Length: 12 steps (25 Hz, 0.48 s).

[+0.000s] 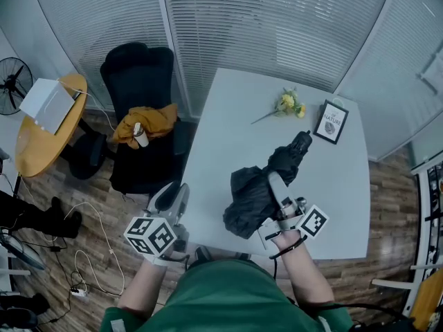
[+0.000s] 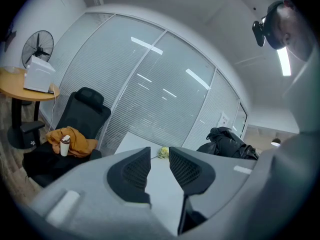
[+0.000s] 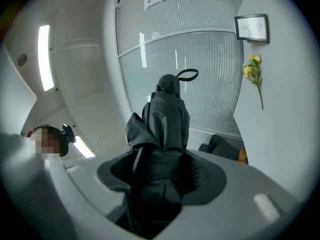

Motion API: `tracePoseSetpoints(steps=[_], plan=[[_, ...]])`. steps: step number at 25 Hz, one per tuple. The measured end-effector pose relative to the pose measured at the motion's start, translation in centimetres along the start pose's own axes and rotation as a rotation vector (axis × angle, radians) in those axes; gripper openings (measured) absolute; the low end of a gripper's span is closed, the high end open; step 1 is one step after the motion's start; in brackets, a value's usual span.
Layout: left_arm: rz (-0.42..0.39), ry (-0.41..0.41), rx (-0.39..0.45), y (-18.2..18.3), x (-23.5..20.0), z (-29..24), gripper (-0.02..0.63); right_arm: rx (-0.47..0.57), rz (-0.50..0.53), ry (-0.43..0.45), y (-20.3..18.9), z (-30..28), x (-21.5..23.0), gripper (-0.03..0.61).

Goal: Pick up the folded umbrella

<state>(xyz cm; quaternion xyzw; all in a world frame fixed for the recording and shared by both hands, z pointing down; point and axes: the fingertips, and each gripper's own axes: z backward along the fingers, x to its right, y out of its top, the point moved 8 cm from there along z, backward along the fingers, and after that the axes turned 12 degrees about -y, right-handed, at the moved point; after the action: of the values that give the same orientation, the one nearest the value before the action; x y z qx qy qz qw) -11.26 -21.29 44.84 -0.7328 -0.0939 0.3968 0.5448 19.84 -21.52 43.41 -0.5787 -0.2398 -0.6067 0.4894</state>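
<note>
The folded black umbrella (image 1: pixel 257 194) is off the white table (image 1: pixel 221 123), and its strap end (image 1: pixel 300 144) points away from me. My right gripper (image 1: pixel 275 185) is shut on its bunched fabric. In the right gripper view the umbrella (image 3: pixel 167 114) fills the space between the jaws of that gripper (image 3: pixel 165 169) and rises tilted upward, with its loop at the top. My left gripper (image 1: pixel 173 196) hovers at the table's near left edge. In its own view the left gripper (image 2: pixel 160 156) has a narrow gap between the pads and holds nothing. The umbrella (image 2: pixel 227 141) is off to its right.
A yellow flower sprig (image 1: pixel 289 104) and a small framed picture (image 1: pixel 331 122) lie at the table's far side. Left of the table stands a black chair (image 1: pixel 138 75) with an orange cloth (image 1: pixel 149 120) and a cup (image 1: pixel 140 136). Further left are a round wooden table (image 1: pixel 38 147) and a fan (image 1: pixel 12 78).
</note>
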Motion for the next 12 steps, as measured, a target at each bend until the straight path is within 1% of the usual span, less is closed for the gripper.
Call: tracePoseSetpoints(steps=[12], plan=[[-0.002, 0.016, 0.002, 0.17, -0.39, 0.34, 0.124, 0.011, 0.012, 0.013, -0.13, 0.05, -0.31, 0.261]])
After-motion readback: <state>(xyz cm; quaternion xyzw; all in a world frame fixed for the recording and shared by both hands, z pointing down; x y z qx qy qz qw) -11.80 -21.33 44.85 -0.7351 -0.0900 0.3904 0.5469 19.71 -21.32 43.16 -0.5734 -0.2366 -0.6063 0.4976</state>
